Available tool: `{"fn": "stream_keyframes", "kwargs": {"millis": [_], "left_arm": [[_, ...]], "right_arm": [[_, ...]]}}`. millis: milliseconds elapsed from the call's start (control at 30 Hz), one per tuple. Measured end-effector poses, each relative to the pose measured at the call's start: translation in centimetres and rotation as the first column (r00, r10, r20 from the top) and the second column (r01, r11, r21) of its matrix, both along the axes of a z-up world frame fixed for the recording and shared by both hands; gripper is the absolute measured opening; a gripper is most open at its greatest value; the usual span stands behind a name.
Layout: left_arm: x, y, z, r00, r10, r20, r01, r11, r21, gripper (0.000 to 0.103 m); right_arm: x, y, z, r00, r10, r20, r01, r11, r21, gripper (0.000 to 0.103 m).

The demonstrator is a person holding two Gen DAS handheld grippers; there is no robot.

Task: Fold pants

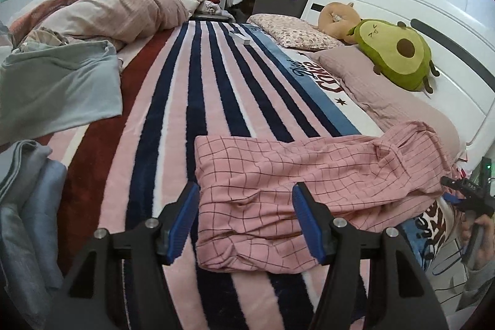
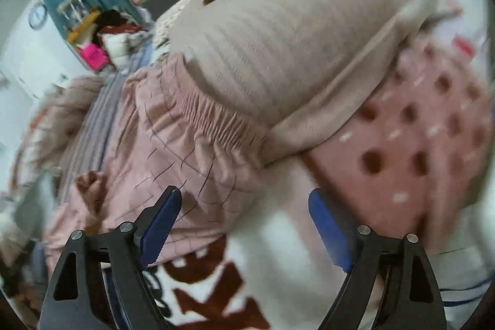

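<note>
Pink pants with a thin dark grid (image 1: 309, 172) lie crumpled across the striped blanket (image 1: 173, 101), their far end reaching up onto a mauve pillow (image 1: 380, 88). My left gripper (image 1: 246, 203) hovers low over their near end, open, with the cloth lying loose under the blue pads. The right wrist view is blurred. In it the pants (image 2: 173, 150) show their gathered waistband (image 2: 213, 113) tucked against the pillow (image 2: 278, 51). My right gripper (image 2: 244, 197) stands wide open over the white lettered blanket, just right of the pants, holding nothing. It also shows at the left view's edge as the right gripper (image 1: 464, 190) in a hand.
An avocado plush (image 1: 396, 54) and a tan plush (image 1: 337, 17) rest by the white headboard (image 1: 402, 5). A bunched duvet (image 1: 102, 11) and a light blue garment (image 1: 62, 85) lie on the left; folded grey-blue cloth (image 1: 27, 206) sits near left. A pink dotted cushion (image 2: 417, 129) lies beside my right gripper.
</note>
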State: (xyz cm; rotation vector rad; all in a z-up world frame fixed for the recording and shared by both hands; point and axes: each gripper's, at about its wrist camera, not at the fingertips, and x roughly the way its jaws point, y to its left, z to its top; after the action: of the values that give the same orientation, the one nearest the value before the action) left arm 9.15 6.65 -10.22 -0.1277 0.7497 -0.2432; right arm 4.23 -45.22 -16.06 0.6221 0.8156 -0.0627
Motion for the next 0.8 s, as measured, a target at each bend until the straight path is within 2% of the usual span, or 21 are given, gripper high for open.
{"fn": "stream_keyframes", "kwargs": {"millis": [133, 167, 200, 233, 267, 300, 367, 533, 667, 800], "left_arm": [[0.1, 0.0, 0.0, 1.0, 0.012, -0.007, -0.012, 1.0, -0.004, 0.058], [0.1, 0.0, 0.0, 1.0, 0.015, -0.008, -0.015, 1.0, -0.007, 0.058], [0.1, 0.1, 0.0, 1.0, 0.016, -0.008, -0.017, 1.0, -0.012, 0.058], [0.1, 0.1, 0.0, 1.0, 0.019, -0.006, -0.019, 1.0, -0.014, 0.058], [0.1, 0.2, 0.0, 1.0, 0.021, -0.005, -0.021, 1.0, -0.014, 0.058], [0.0, 0.4, 0.0, 1.0, 0.025, -0.002, -0.025, 1.0, -0.014, 0.058], [-0.1, 0.7, 0.2, 1.0, 0.028, 0.0, -0.028, 0.999, -0.017, 0.058], [-1.0, 2.0, 0.9, 0.999, 0.042, 0.031, -0.041, 0.999, -0.029, 0.058], [-2.0, 3.3, 1.4, 0.997, 0.048, 0.058, -0.044, 0.997, -0.07, 0.058], [-3.3, 4.8, 2.0, 0.994, 0.062, 0.088, -0.055, 0.996, -0.076, 0.058]], "right_arm": [[1.6, 0.4, -0.4, 0.998, 0.037, 0.043, -0.04, 0.997, 0.063, 0.082], [2.1, 0.7, -0.4, 0.996, 0.062, 0.057, -0.068, 0.992, 0.108, 0.076], [2.5, 1.3, -0.7, 0.994, 0.088, 0.063, -0.097, 0.984, 0.153, 0.067], [3.1, 1.7, -1.0, 0.993, 0.104, 0.055, -0.112, 0.977, 0.182, 0.063], [3.5, 2.0, -1.2, 0.995, 0.095, 0.043, -0.101, 0.978, 0.18, 0.049], [3.9, 2.3, -1.2, 0.997, 0.076, 0.034, -0.08, 0.983, 0.164, 0.029], [4.1, 2.7, -0.8, 0.996, 0.067, 0.057, -0.075, 0.983, 0.17, 0.012], [3.9, 5.2, 3.1, 0.979, 0.125, 0.161, -0.143, 0.984, 0.106, 0.008], [5.2, 8.6, 7.4, 0.948, 0.213, 0.235, -0.217, 0.976, -0.011, 0.007], [7.6, 14.8, 11.6, 0.88, 0.367, 0.3, -0.327, 0.928, -0.177, 0.007]]}}
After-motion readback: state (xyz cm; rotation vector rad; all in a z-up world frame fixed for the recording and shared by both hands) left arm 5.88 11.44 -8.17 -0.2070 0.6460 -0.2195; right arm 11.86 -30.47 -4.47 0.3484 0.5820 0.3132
